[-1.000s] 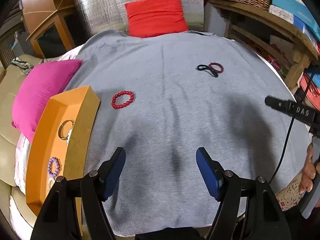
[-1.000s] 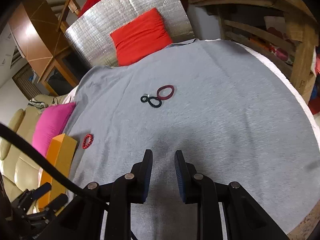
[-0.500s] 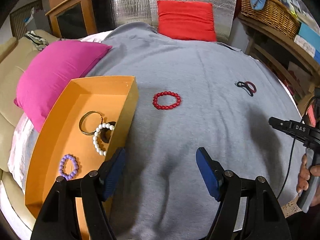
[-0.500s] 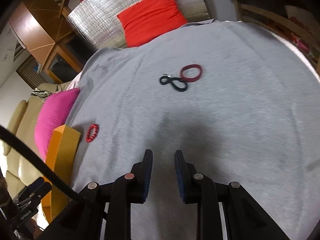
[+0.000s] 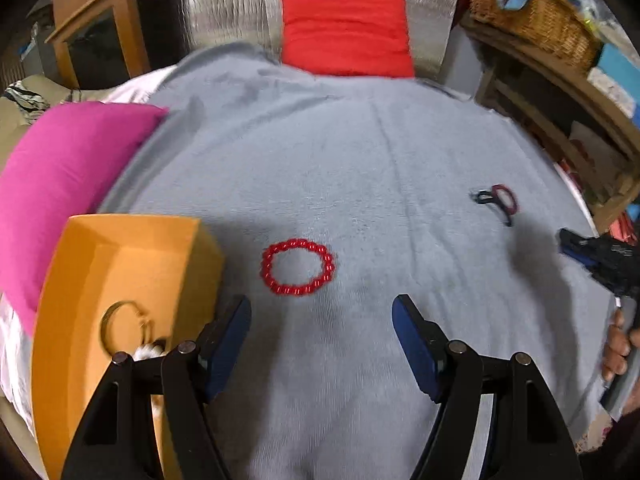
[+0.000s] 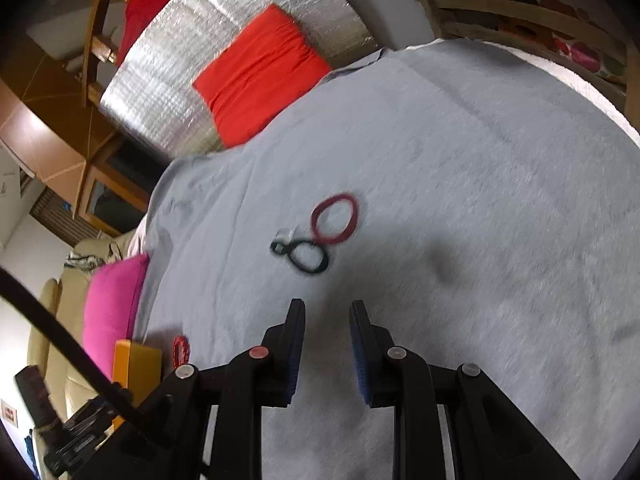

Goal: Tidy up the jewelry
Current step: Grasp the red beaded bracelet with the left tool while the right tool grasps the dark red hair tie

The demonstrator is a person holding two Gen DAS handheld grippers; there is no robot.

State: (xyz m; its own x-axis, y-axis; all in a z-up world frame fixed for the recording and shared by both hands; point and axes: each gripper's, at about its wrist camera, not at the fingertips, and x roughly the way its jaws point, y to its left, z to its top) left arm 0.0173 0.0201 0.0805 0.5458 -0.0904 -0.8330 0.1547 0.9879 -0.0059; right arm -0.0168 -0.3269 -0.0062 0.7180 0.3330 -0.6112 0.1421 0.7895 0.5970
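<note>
A red bead bracelet (image 5: pixel 297 267) lies on the grey cloth just ahead of my open, empty left gripper (image 5: pixel 322 312); it also shows in the right wrist view (image 6: pixel 181 350). An orange tray (image 5: pixel 80 280) to the left holds a gold bangle (image 5: pixel 120 326) and white beads (image 5: pixel 150 350). A dark red ring band (image 6: pixel 334 219) and a black looped band (image 6: pixel 302 254) lie together ahead of my right gripper (image 6: pixel 326 312), whose jaws stand a narrow gap apart with nothing between them. Both bands show far right in the left wrist view (image 5: pixel 498 200).
A pink cushion (image 5: pixel 56 172) lies left of the tray. A red cushion (image 5: pixel 346 32) leans on a silver panel at the back. Wooden shelving with a wicker basket (image 5: pixel 532 4) stands right. The right gripper (image 5: pixel 600 260) and the hand show at the right edge.
My left gripper has moved forward, closer to the red bracelet, with the tray now beside it. My right gripper has moved closer to the two bands.
</note>
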